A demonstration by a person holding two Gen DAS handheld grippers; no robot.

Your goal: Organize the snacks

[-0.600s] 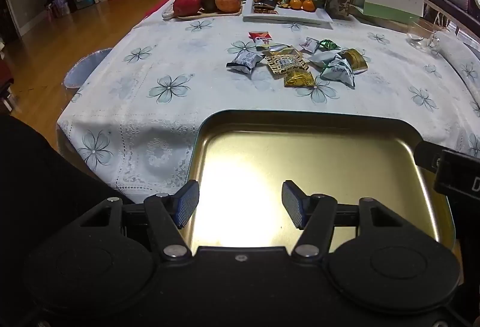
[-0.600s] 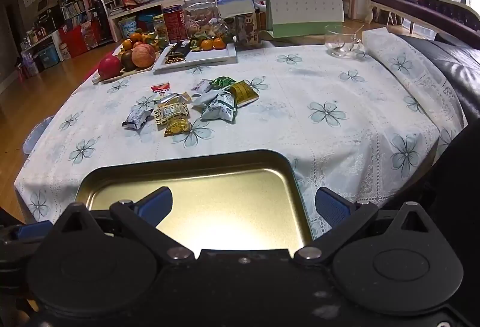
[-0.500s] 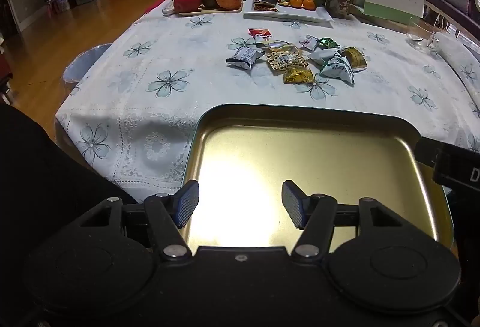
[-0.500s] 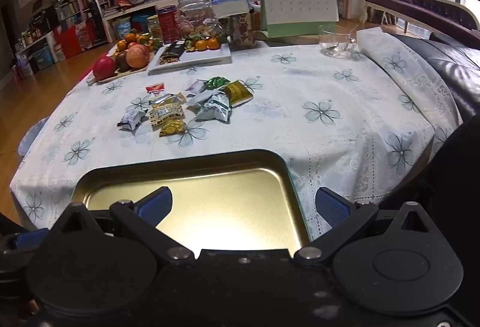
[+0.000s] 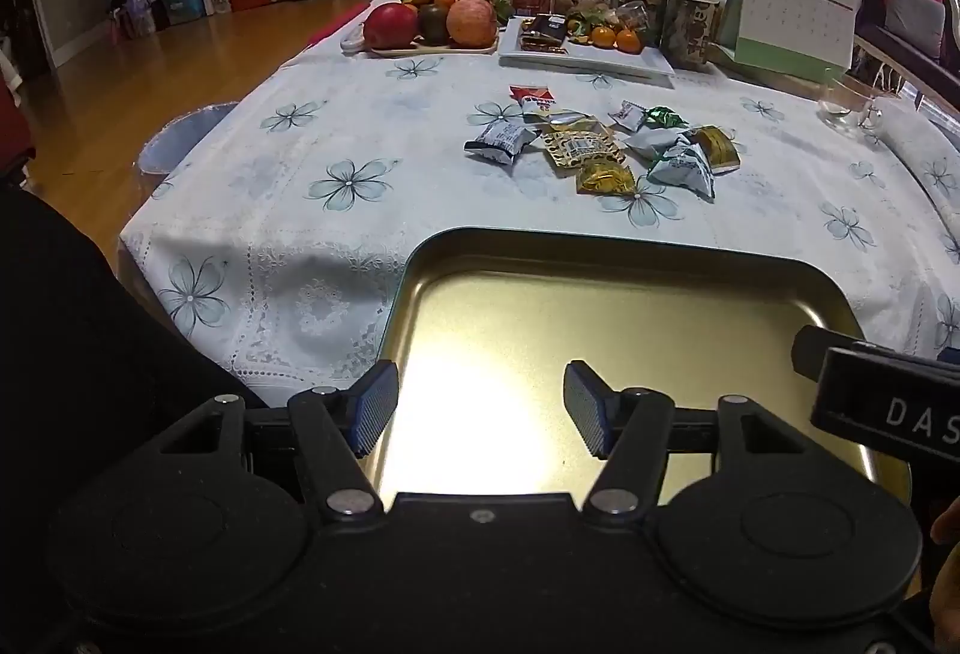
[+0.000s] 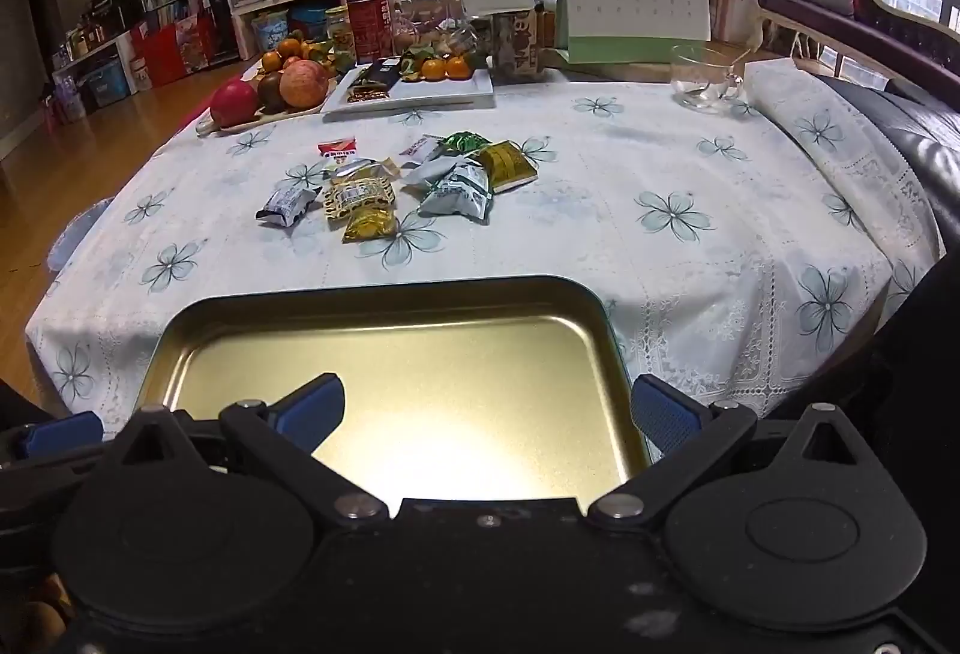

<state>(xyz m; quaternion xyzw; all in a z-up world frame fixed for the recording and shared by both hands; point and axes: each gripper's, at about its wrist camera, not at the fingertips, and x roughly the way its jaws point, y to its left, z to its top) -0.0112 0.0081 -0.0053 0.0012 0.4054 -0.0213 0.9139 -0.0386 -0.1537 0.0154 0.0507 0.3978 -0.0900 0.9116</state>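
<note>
Nearer now: glossy rounded-corner metal tray [image 5: 630, 258]

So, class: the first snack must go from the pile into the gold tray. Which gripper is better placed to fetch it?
Marginally the right gripper: the snacks lie almost straight ahead of it, but off to the right of the left gripper. Both are open, empty, over the tray.

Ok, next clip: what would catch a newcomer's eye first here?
The empty gold tray at the near table edge, glaring under the light, with the open left gripper and right gripper hanging over it. Beyond it, a heap of wrapped snacks lies mid-table on the flowered cloth. At the far edge stand a fruit board and a desk calendar.
</note>
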